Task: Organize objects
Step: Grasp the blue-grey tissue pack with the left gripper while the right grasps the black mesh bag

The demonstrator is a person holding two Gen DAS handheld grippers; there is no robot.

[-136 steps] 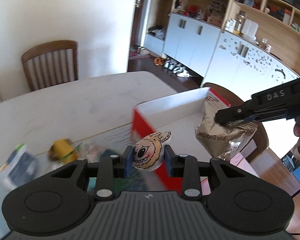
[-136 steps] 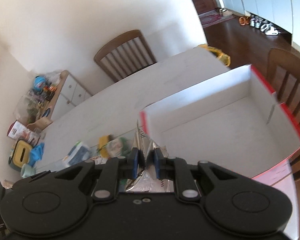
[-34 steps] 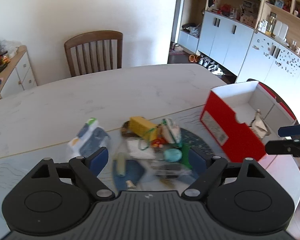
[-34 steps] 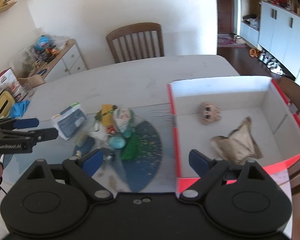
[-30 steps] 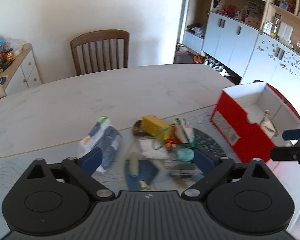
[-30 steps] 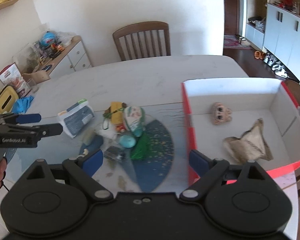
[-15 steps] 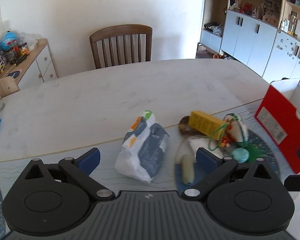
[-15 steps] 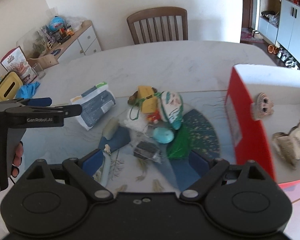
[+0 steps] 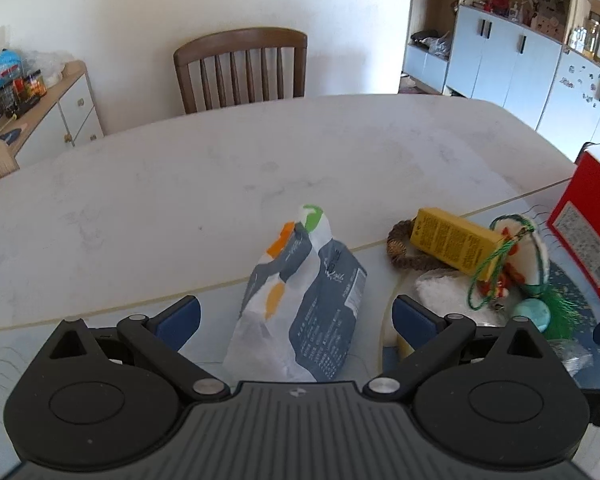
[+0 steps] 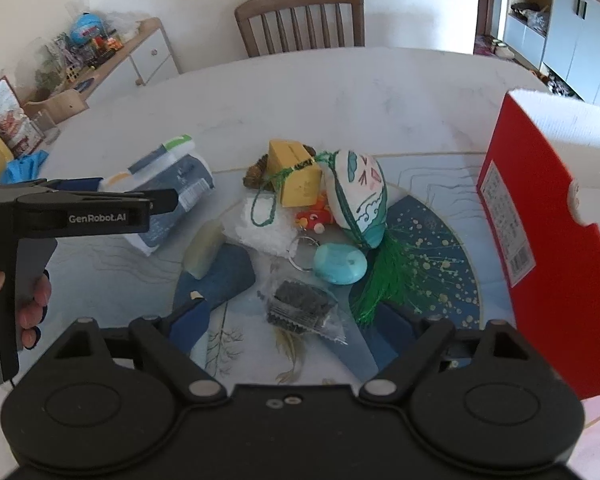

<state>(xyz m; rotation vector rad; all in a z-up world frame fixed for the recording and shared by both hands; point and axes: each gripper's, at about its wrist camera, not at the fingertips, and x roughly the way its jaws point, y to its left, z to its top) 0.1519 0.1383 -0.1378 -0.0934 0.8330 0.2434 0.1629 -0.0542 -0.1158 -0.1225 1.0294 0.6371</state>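
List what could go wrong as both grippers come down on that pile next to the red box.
1. The green cord loops over the yellow box and the painted pouch; lifting one may drag the other.
2. The right gripper, jaws open and just closing a little, frames the dark packet; its clear wrapper may slip.
3. The left gripper, open, straddles the soft grey bag; a pinch may crumple it.

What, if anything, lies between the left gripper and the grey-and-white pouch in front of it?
Nothing visible. The left gripper is open with the pouch lying straight ahead between its fingers, which are not touching it. The yellow box and the other clutter sit off to the right.
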